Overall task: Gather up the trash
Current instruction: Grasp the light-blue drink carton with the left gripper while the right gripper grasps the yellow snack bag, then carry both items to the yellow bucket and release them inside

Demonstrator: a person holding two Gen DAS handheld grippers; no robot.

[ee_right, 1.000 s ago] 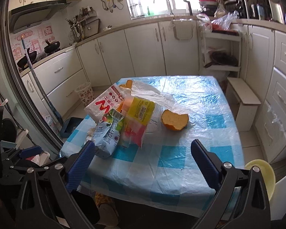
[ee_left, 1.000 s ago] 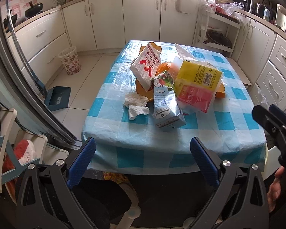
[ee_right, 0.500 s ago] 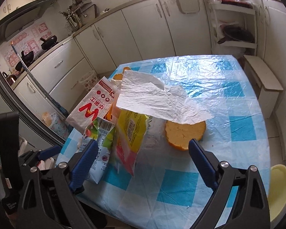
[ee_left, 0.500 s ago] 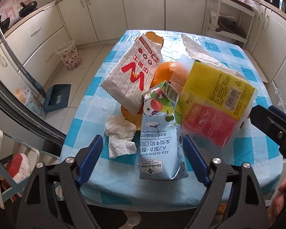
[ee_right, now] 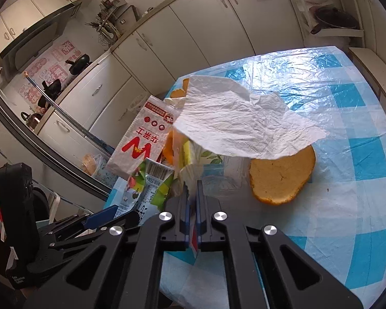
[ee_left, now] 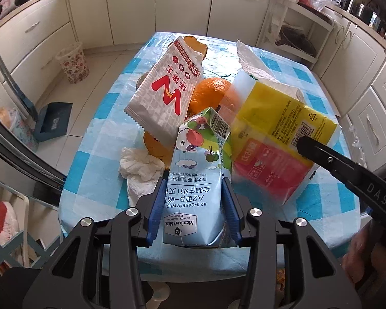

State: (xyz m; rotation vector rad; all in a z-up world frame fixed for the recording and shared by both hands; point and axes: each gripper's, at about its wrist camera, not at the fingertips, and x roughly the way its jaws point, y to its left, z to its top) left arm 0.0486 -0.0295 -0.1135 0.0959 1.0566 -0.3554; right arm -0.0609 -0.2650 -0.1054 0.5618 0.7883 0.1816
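Note:
A pile of trash lies on the blue-checked table (ee_left: 97, 139). In it are a light-blue milk carton (ee_left: 193, 175), a yellow-and-red plastic package (ee_left: 278, 134), a white snack bag with a red V (ee_left: 167, 95), an orange (ee_left: 211, 92) and a crumpled tissue (ee_left: 139, 164). My left gripper (ee_left: 194, 188) is closing, and its blue pads touch both sides of the carton's lower end. My right gripper (ee_right: 192, 193) is shut on the thin near edge of the yellow-and-red package (ee_right: 186, 152). A paper towel (ee_right: 244, 126) drapes over the pile, above an orange peel half (ee_right: 280, 177).
A floral waste basket (ee_left: 73, 64) and a blue dustpan (ee_left: 52, 123) stand on the floor left of the table. White cabinets ring the room, with a shelf rack (ee_left: 296, 31) at the back right. A person's hand (ee_left: 357, 255) shows at the lower right.
Both grippers came forward and down onto the pile. The left jaws narrowed from wide open onto the milk carton. The right jaws went from wide open to shut on the package's edge.

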